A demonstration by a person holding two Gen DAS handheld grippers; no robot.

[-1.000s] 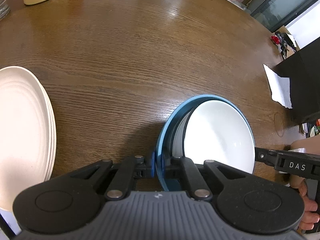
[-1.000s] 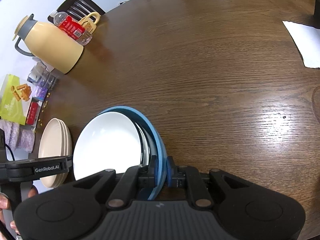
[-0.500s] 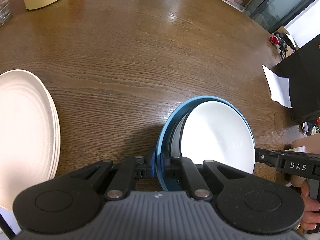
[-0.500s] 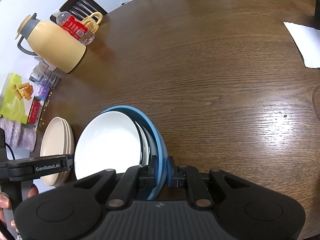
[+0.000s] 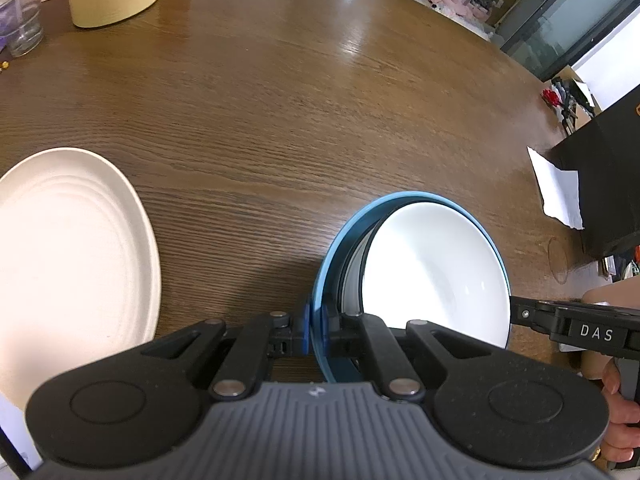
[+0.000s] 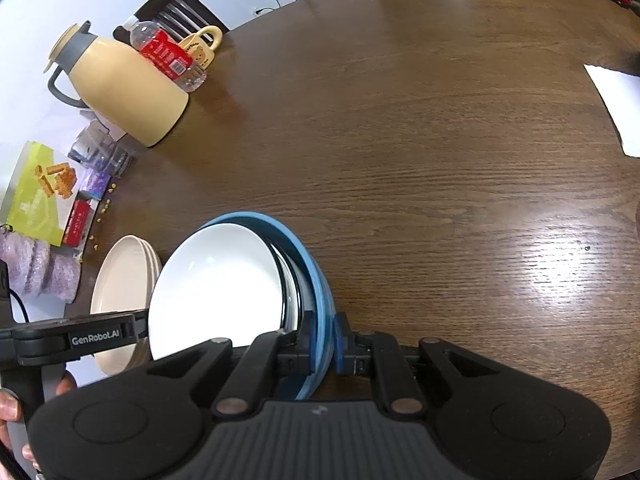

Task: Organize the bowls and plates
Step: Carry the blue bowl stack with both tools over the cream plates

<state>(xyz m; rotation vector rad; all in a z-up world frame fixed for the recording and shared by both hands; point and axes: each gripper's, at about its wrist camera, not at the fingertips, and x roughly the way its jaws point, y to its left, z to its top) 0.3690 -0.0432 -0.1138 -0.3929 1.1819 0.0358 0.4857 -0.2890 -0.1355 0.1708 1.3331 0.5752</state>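
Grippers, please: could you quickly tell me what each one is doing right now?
Left gripper: closed on the blue bowl's rim.
Right gripper: closed on the same rim, opposite side.

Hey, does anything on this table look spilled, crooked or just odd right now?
Mostly tidy. One oddity: small yellow bits lie scattered loose on the table beside the green snack box, like spilled crumbs. The nested bowls are held at the rim by the left gripper and the right gripper, and the cream plates sit neatly stacked.

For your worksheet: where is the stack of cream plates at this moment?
The stack of cream plates lies on the wooden table at the left edge of the left wrist view, left of the blue-rimmed bowl stack, with bare wood between them.
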